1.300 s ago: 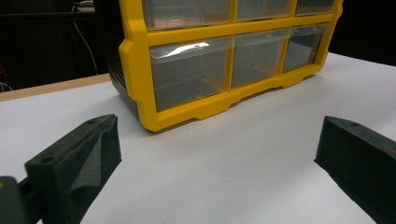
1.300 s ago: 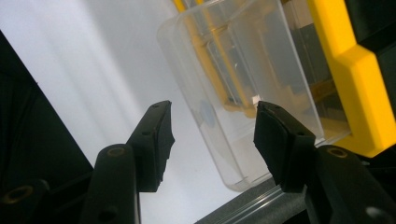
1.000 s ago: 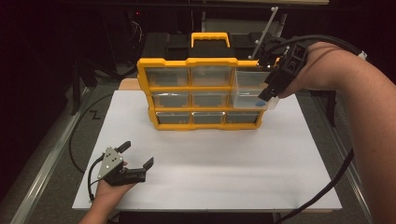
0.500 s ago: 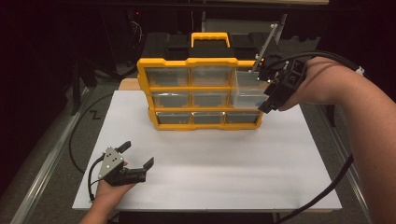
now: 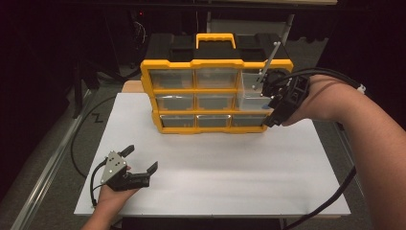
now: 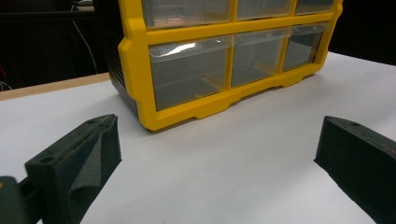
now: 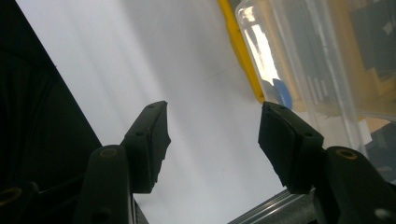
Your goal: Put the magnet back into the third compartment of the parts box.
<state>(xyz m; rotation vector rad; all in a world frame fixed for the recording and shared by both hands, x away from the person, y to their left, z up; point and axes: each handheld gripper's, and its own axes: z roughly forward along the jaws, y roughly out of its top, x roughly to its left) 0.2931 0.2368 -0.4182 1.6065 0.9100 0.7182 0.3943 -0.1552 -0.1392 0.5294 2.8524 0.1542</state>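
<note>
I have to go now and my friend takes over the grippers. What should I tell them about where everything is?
Left gripper: open, holding nothing, resting on the white table, near its front left.
Right gripper: jaws have just been opening, nothing between them, beside the right end of the yellow drawer box.
Box: upright at the back of the table.
Middle right drawer: pulled partly out, something blue inside.
Done: that drawer looks opened.
Left: probably reach into the drawer or push it shut; nothing picked up yet.
</note>
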